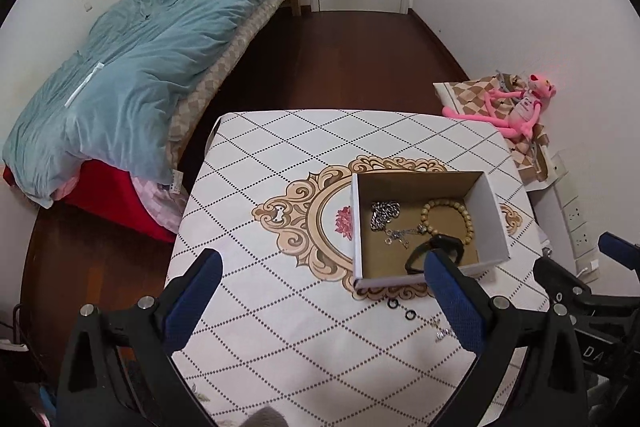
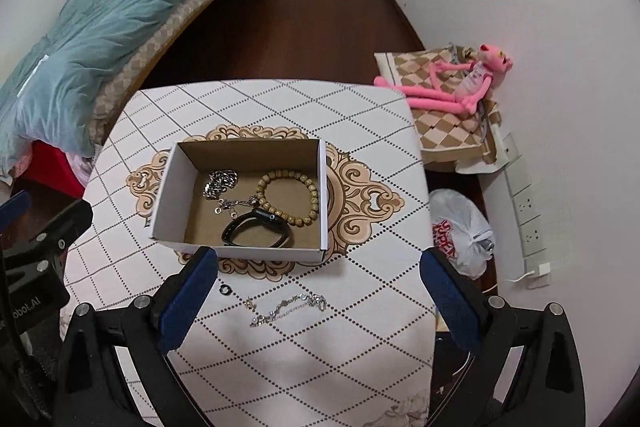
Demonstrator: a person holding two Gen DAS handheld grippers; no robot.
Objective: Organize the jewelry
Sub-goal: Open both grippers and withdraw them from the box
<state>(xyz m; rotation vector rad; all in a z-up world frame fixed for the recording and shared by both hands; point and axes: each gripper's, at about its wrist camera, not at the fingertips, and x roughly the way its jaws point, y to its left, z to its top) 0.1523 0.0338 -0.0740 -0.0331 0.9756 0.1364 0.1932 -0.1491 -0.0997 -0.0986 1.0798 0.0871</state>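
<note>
Silver bracelet (image 2: 287, 307) loose on counter (image 2: 360, 131), outside box (image 2: 240, 253), between right gripper (image 2: 318, 301) fingers, slightly toward 11 o'clock finger. Long axis runs 8-to-2 o'clock. Right nearer than left gripper (image 1: 322, 301). Both spread wide, empty.

White worktop (image 2: 360, 155) with black dotted diamonds and a tan scroll medallion; white box (image 2: 244, 251), brown inside; tan bead bracelet (image 2: 310, 193); black band (image 2: 256, 227); blue fingers (image 2: 188, 303).
</note>
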